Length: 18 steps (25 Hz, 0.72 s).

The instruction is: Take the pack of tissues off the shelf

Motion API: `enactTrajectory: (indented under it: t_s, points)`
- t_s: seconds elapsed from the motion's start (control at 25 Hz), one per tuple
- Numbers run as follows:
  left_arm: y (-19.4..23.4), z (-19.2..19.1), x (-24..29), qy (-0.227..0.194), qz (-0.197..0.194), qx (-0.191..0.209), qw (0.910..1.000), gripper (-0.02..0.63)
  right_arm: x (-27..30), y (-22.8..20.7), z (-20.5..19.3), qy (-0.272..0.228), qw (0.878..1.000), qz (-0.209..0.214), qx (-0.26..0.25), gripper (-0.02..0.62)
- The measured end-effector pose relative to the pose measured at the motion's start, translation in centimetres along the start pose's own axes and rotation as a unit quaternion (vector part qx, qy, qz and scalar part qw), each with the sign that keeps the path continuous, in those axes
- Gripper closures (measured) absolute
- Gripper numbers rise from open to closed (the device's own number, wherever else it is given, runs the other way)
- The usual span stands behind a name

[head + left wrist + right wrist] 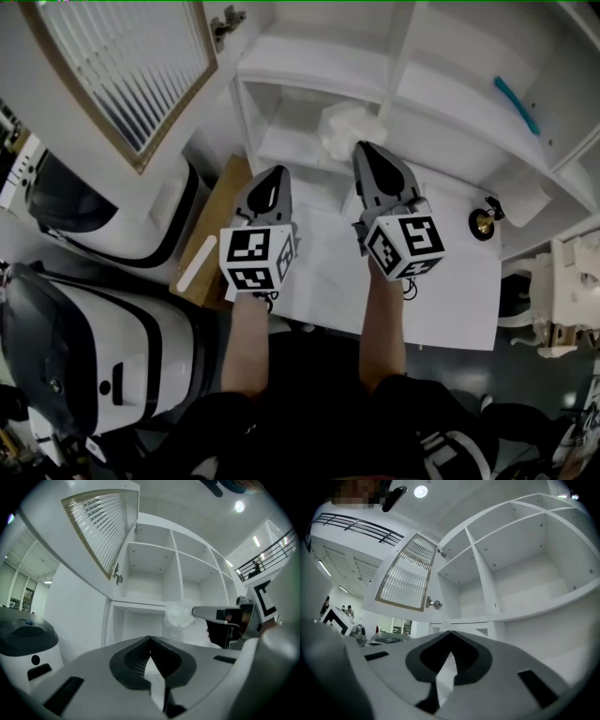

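The pack of tissues is a crumpled white, clear-wrapped bundle on a low shelf of the white shelf unit. In the left gripper view the pack of tissues shows ahead and to the right, beside the right gripper's nose. My right gripper is shut and empty, its tip just below the pack; I cannot tell if it touches. The right gripper sees only bare shelves. My left gripper hangs left of the pack and further back. The left gripper is shut with nothing in it.
A cabinet door with a slatted panel stands open at upper left. A teal stick lies on a right-hand shelf. A small brass and black object sits on the white counter. White and black machines crowd the left.
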<state>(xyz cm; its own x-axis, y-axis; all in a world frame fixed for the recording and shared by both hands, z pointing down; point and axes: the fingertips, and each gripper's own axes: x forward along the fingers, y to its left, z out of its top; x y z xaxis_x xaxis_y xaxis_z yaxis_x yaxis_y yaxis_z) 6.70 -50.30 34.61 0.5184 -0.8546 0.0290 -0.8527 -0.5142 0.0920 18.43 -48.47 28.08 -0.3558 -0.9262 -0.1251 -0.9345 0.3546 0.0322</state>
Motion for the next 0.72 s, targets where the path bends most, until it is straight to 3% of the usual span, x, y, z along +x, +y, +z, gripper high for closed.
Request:
enactTrajectory:
  t_s: [0.24,0.72]
  points:
    - [-1.0,4.4,-0.8,-0.047,0.013,0.036,0.9981,0.595,-1.1,-0.9,-1.3,0.054,0.997,0.045,0.012,0.575]
    - [-1.9,4.3,-0.4,-0.041,0.022,0.044,0.9980,0.595,-1.4,-1.2,-1.7,0.052,0.997,0.062,0.011,0.575]
